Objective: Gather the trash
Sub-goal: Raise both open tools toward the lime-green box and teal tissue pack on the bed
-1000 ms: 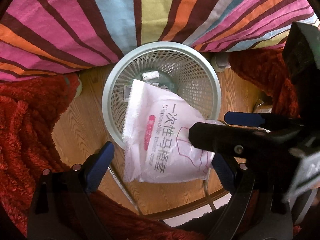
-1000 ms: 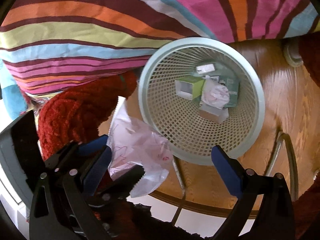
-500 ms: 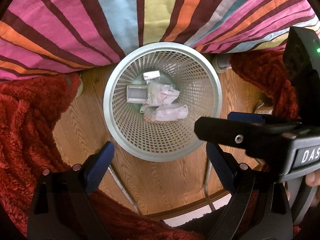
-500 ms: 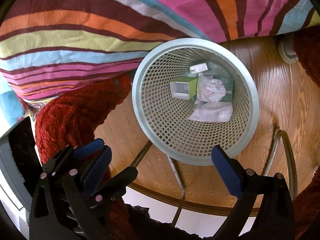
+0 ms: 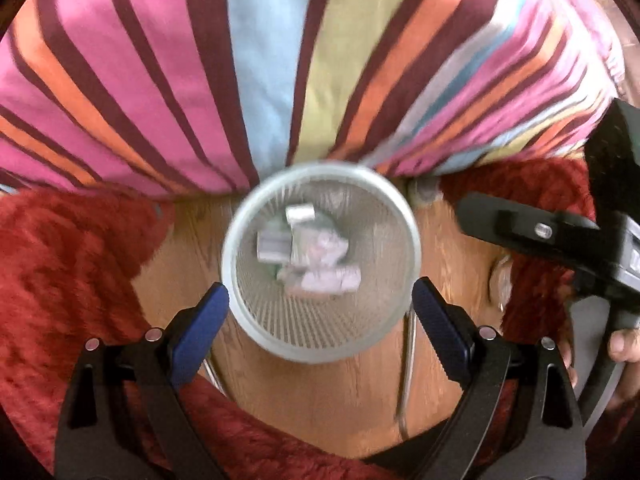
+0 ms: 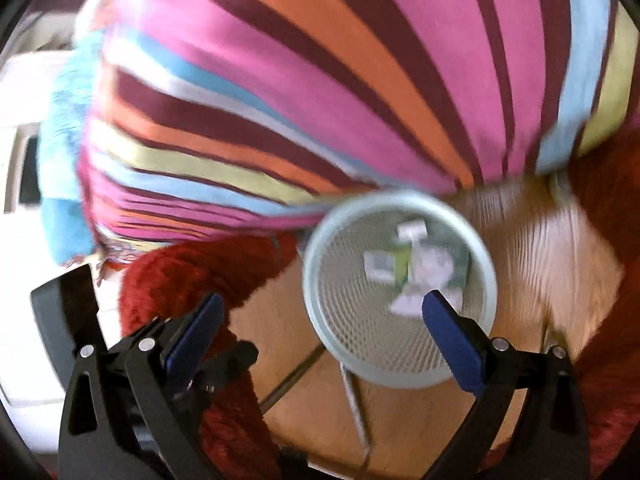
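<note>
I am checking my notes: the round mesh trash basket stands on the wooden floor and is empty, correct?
Not empty. The left wrist view shows the trash basket on the wooden floor holding crumpled wrappers and a small box.

We find the wastebasket [image 5: 320,344] mouth open from above, with trash only at its bottom. A striped blanket [image 5: 260,80] overhangs its far rim, red fuzzy fabric [image 5: 68,280] flanks both sides, and metal legs [image 5: 408,360] cross the wooden floor [image 5: 320,392] on the near side.

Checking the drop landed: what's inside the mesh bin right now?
Inside the mesh bin: crumpled white wrappers, a small white box, a green carton, another small white piece. Blur hides details; anything beneath the pile is covered.
</note>
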Tool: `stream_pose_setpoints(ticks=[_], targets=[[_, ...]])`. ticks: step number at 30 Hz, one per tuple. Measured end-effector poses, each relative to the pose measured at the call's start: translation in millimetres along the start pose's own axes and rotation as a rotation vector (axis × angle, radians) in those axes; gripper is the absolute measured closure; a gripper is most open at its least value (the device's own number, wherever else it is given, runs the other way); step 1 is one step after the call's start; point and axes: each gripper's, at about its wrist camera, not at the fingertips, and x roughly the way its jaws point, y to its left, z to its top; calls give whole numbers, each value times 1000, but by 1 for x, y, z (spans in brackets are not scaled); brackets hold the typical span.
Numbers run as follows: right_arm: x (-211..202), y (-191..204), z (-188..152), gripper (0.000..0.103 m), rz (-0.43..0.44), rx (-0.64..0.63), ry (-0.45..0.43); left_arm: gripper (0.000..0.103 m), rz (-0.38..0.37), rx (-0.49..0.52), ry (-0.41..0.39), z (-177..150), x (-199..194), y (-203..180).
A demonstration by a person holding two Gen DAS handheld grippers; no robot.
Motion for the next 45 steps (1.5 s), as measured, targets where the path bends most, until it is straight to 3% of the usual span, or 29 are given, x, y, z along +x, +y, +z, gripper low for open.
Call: stream_pose_setpoints(ticks=[5, 9, 11, 16, 25, 35, 45], targets=[[-75, 31, 13, 8, 2, -173, -284, 13, 22, 66, -173, 9, -45, -14], [-125, 54, 25, 8, -127, -329, -567, 13, 66, 128, -277, 25, -72, -29], [-140, 63, 34, 8, -203, -408, -659, 13, 90, 151, -332, 36, -86, -38], [-154, 69, 77, 8, -226, -458, -655, 13, 106, 149, -411, 80, -110, -53], [-156, 70, 151, 8, -335, -510, -666, 13, 64, 131, -537, 178, -131, -80], [-150, 57, 236, 8, -407, -520, -658, 13, 16, 63, -570, 285, -119, -86], [-134, 63, 316, 7, -468, -610, -632, 13, 10, 51, -591, 357, -106, -104]])
